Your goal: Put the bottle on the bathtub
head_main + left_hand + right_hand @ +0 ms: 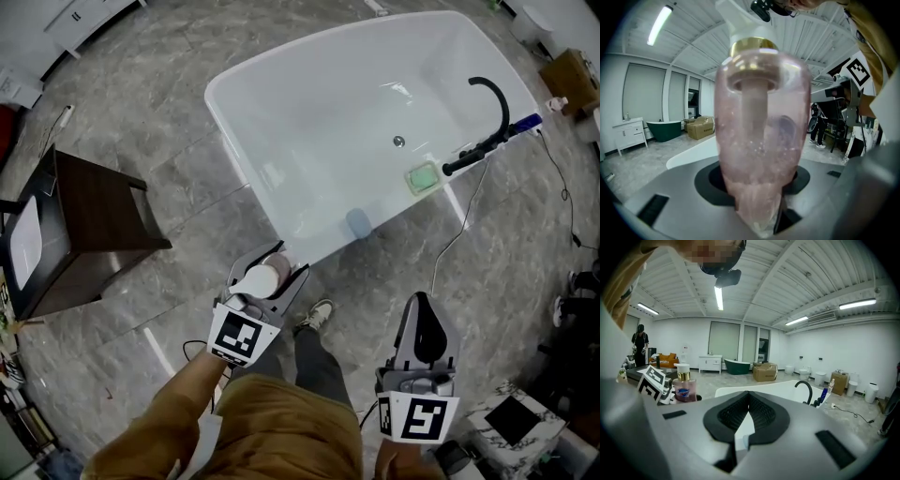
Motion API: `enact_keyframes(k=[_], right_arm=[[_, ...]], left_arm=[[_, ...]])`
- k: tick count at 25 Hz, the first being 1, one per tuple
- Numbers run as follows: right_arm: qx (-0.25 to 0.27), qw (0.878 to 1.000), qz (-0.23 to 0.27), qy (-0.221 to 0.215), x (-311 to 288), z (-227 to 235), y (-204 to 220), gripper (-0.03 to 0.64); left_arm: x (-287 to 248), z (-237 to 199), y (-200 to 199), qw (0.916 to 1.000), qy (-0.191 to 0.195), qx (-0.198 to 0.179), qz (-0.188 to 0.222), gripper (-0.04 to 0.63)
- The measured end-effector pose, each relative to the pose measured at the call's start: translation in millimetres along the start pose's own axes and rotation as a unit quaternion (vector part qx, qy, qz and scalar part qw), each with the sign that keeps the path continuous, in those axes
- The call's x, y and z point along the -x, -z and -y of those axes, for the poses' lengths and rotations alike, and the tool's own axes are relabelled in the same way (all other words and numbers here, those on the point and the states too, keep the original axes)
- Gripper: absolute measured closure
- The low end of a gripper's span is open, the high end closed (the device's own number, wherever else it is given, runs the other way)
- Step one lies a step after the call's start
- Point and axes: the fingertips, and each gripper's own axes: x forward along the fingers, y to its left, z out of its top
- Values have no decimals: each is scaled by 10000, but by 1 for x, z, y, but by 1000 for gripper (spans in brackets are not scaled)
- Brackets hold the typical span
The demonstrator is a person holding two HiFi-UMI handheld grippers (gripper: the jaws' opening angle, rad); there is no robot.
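Observation:
A pink pump bottle point(761, 136) with a gold collar and white cap stands upright between the jaws of my left gripper point(265, 282), which is shut on it. The head view shows the bottle point(261, 278) from above, just short of the near rim of the white bathtub point(281, 211). My right gripper point(425, 330) is held lower right, jaws shut with nothing between them. In the right gripper view the bottle point(685, 386) shows at the left, with the bathtub point(778, 389) beyond.
A black tap point(494, 103) and a green soap dish point(424, 177) sit on the tub's right rim. A dark wooden side table point(80, 232) stands at the left. A cable point(458, 239) runs over the grey tiled floor. My shoe point(320, 313) is near the tub.

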Motion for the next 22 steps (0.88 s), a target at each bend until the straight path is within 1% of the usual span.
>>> enact_keyframes(k=[5, 16, 22], right_arm=[[23, 10000, -54, 42, -9, 2, 18, 612], [19, 9998, -184, 6, -27, 9, 59, 612], [-31, 9996, -275, -38, -36, 14, 77, 612]], left_arm=[[-18, -2, 16, 10000, 12, -28, 20, 374], [-54, 4, 52, 9999, 71, 19, -115, 374], [-71, 8, 74, 9997, 94, -17, -207, 374]])
